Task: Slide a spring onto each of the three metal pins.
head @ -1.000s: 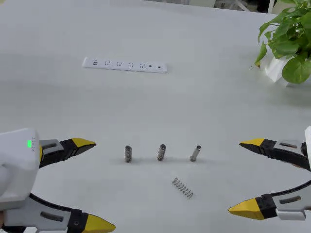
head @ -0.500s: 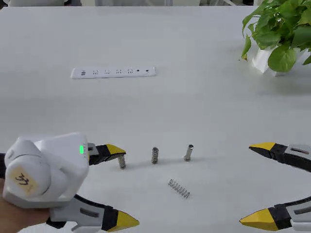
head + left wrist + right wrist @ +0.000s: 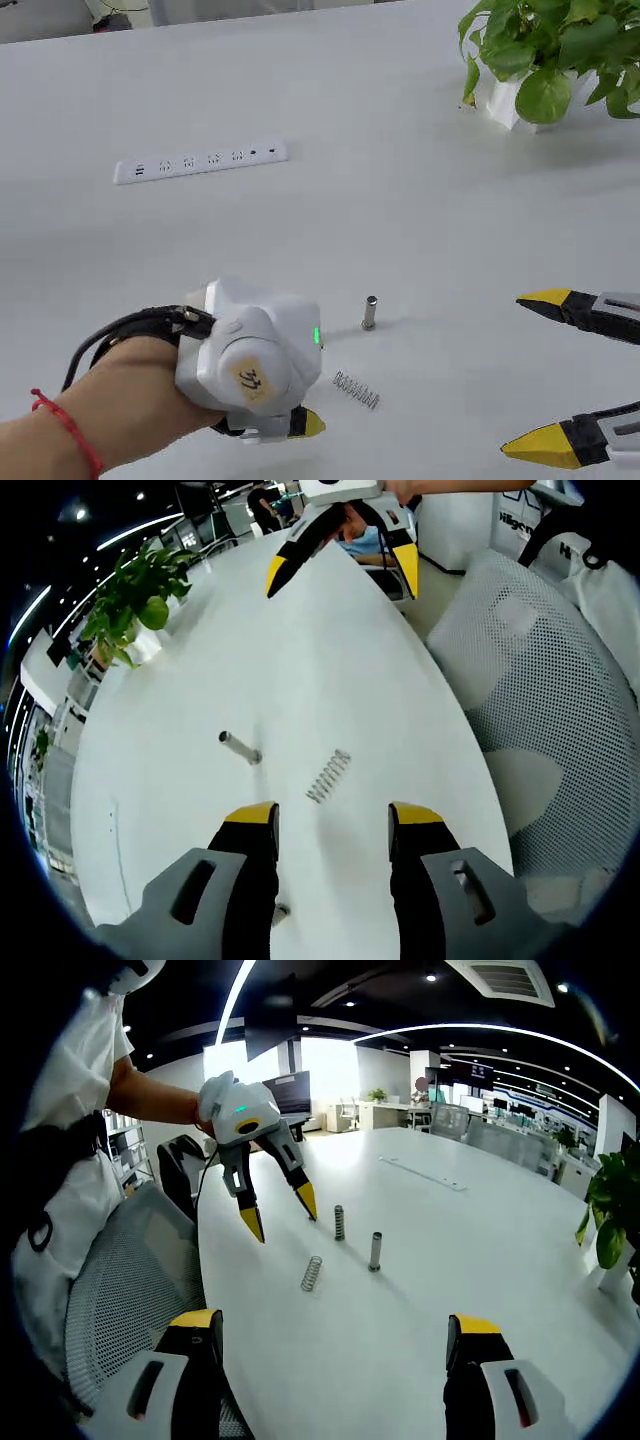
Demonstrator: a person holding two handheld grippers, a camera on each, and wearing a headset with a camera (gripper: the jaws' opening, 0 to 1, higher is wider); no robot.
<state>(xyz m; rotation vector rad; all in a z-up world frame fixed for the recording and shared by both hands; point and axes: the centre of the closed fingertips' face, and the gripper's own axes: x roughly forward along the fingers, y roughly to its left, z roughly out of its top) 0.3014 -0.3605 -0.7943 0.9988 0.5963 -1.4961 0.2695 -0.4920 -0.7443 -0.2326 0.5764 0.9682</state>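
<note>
Now the left gripper [image 3: 335, 818] hangs low over the bench [image 3: 420, 200], its jaws spread with nothing between them. The loose spring [image 3: 328, 776] lies flat just ahead of the tips. In the head view this gripper's white body covers the spot left of the bare pin [image 3: 370, 312]. That pin stands upright, and the spring lies just in front of it, not touching. The right gripper view shows a sprung pin [image 3: 339, 1222] upright beside the bare one, close to one jaw tip of the left gripper. The right gripper [image 3: 525, 375] sits well to the right of the pins, jaws spread wide and empty. A power strip [image 3: 200, 161] lies farther back, and a plant [image 3: 530, 50] stands at the far right.
</note>
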